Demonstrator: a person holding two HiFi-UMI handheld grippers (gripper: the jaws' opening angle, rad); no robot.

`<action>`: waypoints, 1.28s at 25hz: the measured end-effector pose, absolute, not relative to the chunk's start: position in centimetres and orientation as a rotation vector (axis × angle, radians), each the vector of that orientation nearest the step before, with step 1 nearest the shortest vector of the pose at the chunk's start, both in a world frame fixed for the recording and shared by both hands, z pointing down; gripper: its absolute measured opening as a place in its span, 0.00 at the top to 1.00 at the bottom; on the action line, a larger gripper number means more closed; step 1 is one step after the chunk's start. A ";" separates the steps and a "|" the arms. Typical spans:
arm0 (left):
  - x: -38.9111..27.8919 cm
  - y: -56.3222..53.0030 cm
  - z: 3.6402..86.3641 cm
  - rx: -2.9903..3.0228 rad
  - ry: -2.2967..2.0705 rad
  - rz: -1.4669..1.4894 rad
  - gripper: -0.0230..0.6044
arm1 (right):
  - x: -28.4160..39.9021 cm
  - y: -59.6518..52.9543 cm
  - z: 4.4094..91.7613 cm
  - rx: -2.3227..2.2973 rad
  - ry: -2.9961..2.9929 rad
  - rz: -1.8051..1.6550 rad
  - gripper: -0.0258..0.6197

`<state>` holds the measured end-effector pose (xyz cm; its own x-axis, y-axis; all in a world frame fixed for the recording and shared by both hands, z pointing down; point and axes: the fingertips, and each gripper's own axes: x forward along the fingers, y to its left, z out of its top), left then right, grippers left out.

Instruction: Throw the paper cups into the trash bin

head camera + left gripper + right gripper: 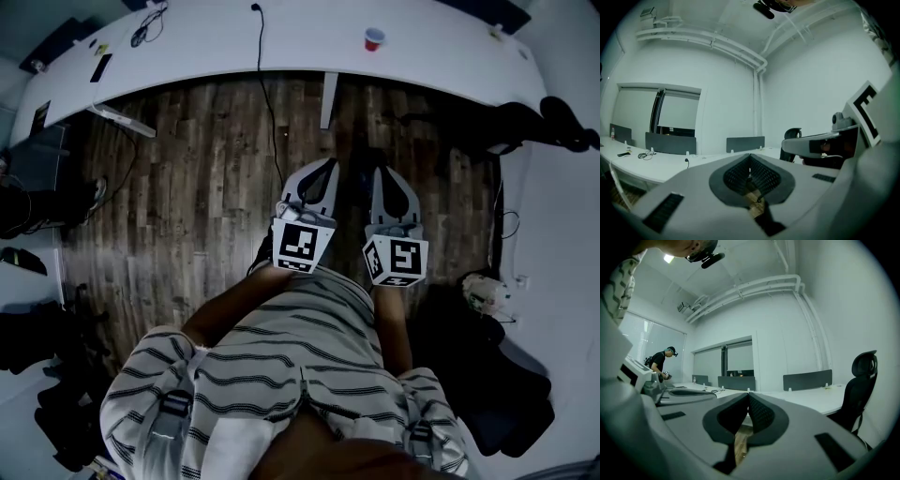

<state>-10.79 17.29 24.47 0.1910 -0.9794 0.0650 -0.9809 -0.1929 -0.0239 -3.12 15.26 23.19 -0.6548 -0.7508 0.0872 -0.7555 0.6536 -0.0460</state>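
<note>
Head view: I see the left hand-held gripper (328, 169) and the right hand-held gripper (381, 174) side by side over the wooden floor (197, 197), both pointing toward the long white desk (281, 42). A red paper cup (374, 38) stands upright on that desk, well apart from both tips. I cannot make out a trash bin with any certainty.

Left gripper view: jaws fully together, the meshed pads meeting, nothing between them. The right hand-held gripper shows at the right edge. Beyond are the desk with grey dividers (745, 143) and a black office chair (792, 134).

Right gripper view: jaws likewise pressed together and empty. The left hand-held gripper lies at the left. A second person (660, 363) stands far off at the left, by the desk.
</note>
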 end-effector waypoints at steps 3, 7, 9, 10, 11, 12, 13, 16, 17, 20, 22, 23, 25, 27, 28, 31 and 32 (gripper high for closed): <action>-13.2 13.4 24.5 2.411 -1.952 0.152 0.92 | -5.2 11.5 22.6 1.321 -2.789 0.130 0.95; -16.2 8.4 23.9 2.429 -1.905 0.163 0.92 | -7.8 7.0 21.5 1.379 -2.766 0.137 0.95; -17.3 6.1 23.3 2.449 -1.885 0.158 0.92 | -9.0 5.0 21.1 1.400 -2.750 0.128 0.95; -17.7 5.0 23.1 2.463 -1.873 0.156 0.92 | -9.5 4.0 20.9 1.413 -2.741 0.124 0.95; -18.1 3.8 22.8 2.477 -1.859 0.155 0.92 | -10.0 3.0 20.8 1.428 -2.732 0.121 0.95; -18.6 2.7 22.7 2.492 -1.843 0.154 0.92 | -10.5 2.0 20.7 1.444 -2.723 0.120 0.95; -19.0 1.6 22.5 2.506 -1.827 0.154 0.92 | -11.0 1.0 20.6 1.459 -2.714 0.119 0.95; -20.5 -1.4 22.0 2.545 -1.780 0.149 0.92 | -12.5 -1.5 20.1 1.506 -2.689 0.111 0.95; -20.9 -2.3 21.9 2.556 -1.764 0.146 0.92 | -12.9 -2.3 19.9 1.525 -2.679 0.110 0.95; -21.8 -4.5 21.7 2.587 -1.714 0.135 0.92 | -13.7 -4.0 19.6 1.583 -2.644 0.111 0.95; -22.1 -5.7 21.7 2.606 -1.683 0.129 0.92 | -14.1 -5.0 19.7 1.611 -2.627 0.113 0.95; -22.2 -6.2 21.6 2.615 -1.667 0.125 0.92 | -14.3 -5.4 19.7 1.622 -2.620 0.114 0.95; -22.3 -7.0 21.6 2.633 -1.634 0.114 0.92 | -14.4 -6.1 19.9 1.646 -2.602 0.121 0.95; -22.1 -7.8 21.6 2.646 -1.604 0.107 0.92 | -14.3 -6.6 20.1 1.672 -2.584 0.129 0.95; -22.0 -8.2 21.6 2.650 -1.594 0.106 0.92 | -14.2 -6.8 20.2 1.683 -2.578 0.133 0.95; -21.6 -9.1 21.7 2.663 -1.570 0.111 0.92 | -13.9 -7.5 20.4 1.703 -2.563 0.140 0.95; -21.5 -9.3 21.9 2.666 -1.563 0.114 0.92 | -13.7 -7.7 20.4 1.710 -2.557 0.141 0.95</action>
<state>-21.45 -9.29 21.86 0.4869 -0.8689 0.0886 -0.8726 -0.4885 0.0049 -13.72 -7.72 20.45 -0.3818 -0.9185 0.1025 -0.9242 0.3795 -0.0414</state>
